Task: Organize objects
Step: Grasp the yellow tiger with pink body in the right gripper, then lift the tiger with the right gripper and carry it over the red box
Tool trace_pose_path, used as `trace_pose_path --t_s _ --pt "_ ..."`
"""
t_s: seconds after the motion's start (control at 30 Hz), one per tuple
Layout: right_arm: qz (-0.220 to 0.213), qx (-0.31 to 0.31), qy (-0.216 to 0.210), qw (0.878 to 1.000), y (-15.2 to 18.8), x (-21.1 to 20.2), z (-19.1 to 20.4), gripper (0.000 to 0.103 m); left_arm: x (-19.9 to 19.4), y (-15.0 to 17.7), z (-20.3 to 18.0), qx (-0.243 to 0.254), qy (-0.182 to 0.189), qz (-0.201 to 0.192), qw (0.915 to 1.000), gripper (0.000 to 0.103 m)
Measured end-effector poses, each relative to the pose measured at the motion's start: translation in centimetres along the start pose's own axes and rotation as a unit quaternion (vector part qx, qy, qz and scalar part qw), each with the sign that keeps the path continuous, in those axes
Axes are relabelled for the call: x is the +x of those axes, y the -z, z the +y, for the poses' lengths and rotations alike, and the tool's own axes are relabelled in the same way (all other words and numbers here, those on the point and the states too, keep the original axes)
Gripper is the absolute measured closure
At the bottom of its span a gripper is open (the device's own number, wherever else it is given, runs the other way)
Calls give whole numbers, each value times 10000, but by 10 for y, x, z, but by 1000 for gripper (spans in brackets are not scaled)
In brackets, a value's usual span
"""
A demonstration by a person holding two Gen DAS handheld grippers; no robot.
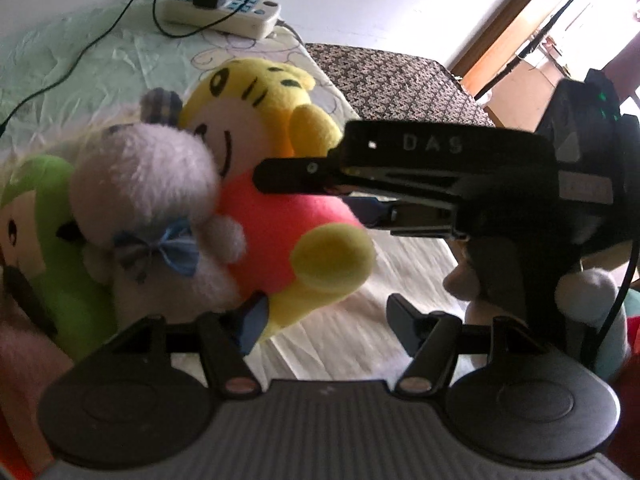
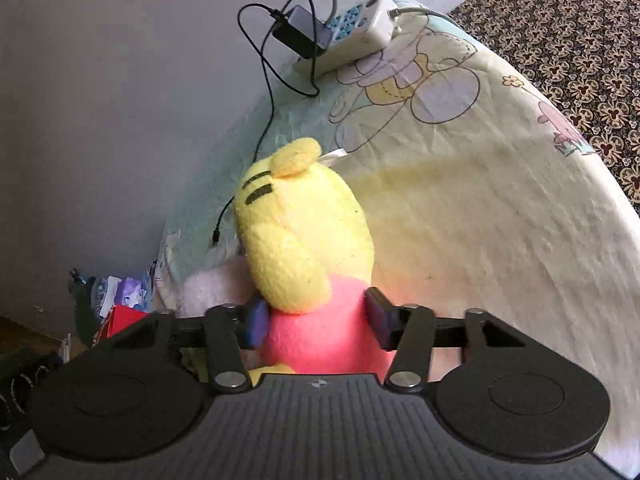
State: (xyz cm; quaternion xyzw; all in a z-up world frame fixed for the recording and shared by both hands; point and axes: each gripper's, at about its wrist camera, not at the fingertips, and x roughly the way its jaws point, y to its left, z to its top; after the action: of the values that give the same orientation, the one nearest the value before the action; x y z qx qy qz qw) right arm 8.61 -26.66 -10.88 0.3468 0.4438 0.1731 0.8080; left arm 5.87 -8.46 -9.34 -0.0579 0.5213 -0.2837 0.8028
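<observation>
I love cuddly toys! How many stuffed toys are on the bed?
3 clearly: a yellow toy in a pink shirt in the middle, a fluffy white toy leaning on it, and a green toy at the left edge. Another may be hiding behind the right gripper.

The bedsheet (image 2: 500,240) lies bare to the right of the yellow doll (image 2: 304,232). On its left, the white plush (image 1: 152,200) and green plush (image 1: 60,232) crowd close; a power strip (image 2: 360,32) and cable (image 2: 264,120) block the far end.
</observation>
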Motion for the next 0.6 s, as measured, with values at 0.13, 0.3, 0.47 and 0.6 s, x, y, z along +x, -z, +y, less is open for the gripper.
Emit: trace_pose_path --t_s 0.13,0.3,0.47,0.6 --pt "-107 30 77 9999 5 -18 -2 62 -2 2 -8 162 -17 -18 9999 33" --pt "-162 68 317 9993 13 -46 -12 62 -10 10 -25 445 198 -60 9988 25" --pt "-94 118 352 9993 25 -74 -20 62 -13 17 -41 608 618 5 9962 12" --pt "-42 78 494 9987 41 -90 -26 62 -3 20 -47 742 818 264 9935 12"
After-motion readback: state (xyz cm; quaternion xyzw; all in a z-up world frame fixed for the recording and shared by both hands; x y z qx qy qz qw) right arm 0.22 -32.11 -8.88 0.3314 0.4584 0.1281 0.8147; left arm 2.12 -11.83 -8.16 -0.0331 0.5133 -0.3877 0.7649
